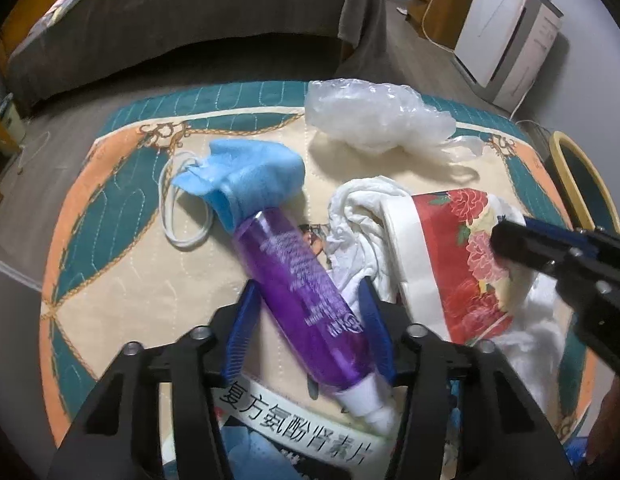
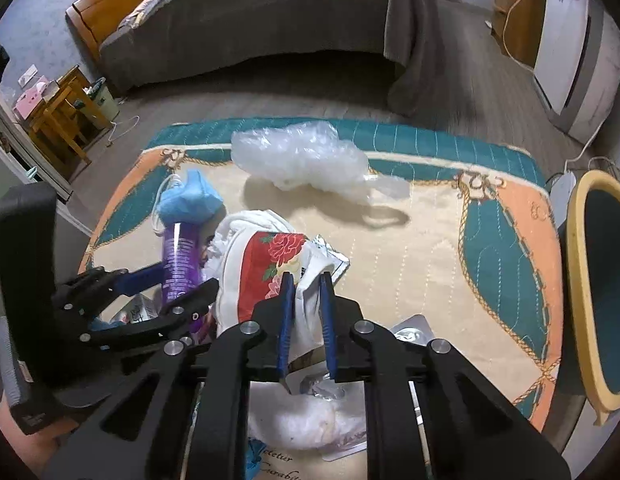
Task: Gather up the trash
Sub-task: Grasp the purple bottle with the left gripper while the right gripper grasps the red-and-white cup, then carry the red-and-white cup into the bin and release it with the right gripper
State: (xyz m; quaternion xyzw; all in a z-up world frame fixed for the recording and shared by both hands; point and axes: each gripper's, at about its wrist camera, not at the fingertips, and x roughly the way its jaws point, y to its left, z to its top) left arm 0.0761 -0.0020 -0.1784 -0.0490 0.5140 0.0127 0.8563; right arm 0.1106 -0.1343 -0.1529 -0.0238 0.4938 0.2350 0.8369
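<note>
Left claw straddles the purple bottle (cap nearest the camera).

Crowded near me, open further out.
I see bare quilted mat right of the pile; crumpled clear plastic bag blocks its far edge, yellow-rimmed bin its right.

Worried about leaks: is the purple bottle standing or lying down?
Lying down: the purple bottle rests on its side on the quilted mat, white nozzle nearest the camera.

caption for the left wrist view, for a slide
Left gripper closed around a purple bottle lying on a patterned mat amid trash.
</note>
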